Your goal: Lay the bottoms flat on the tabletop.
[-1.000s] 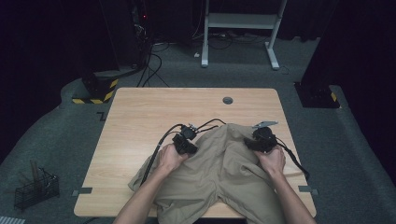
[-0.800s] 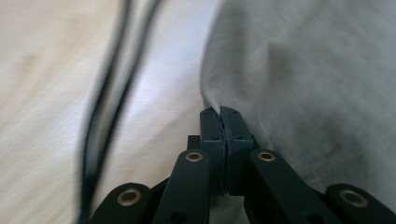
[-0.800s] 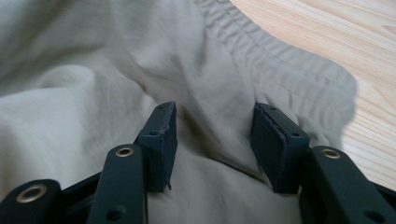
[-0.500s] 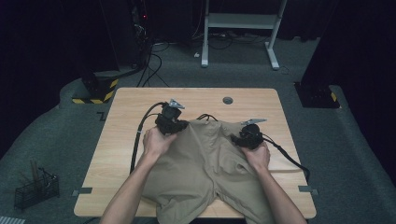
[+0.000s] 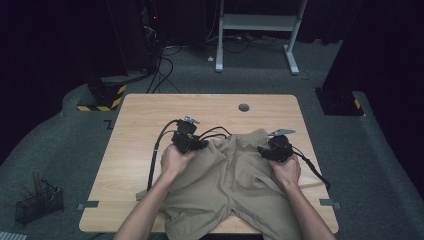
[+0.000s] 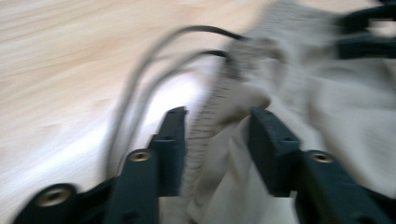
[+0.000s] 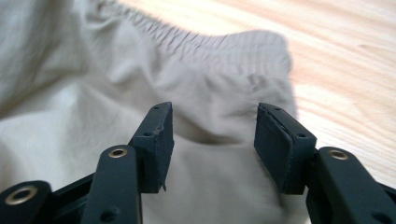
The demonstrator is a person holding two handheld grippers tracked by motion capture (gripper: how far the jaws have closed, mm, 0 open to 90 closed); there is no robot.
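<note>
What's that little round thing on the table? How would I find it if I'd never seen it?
Look at the light wooden table and follow its far edge, the side away from the person. Near the middle of that edge, a bit to the right, sits a small round grey cable hole. It lies apart from the beige shorts and is the one dark circle in the bare wood.

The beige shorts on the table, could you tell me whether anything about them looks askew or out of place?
Yes: the shorts lie rumpled, their legs hanging over the near edge of the table, and the waistband is bunched unevenly.
</note>
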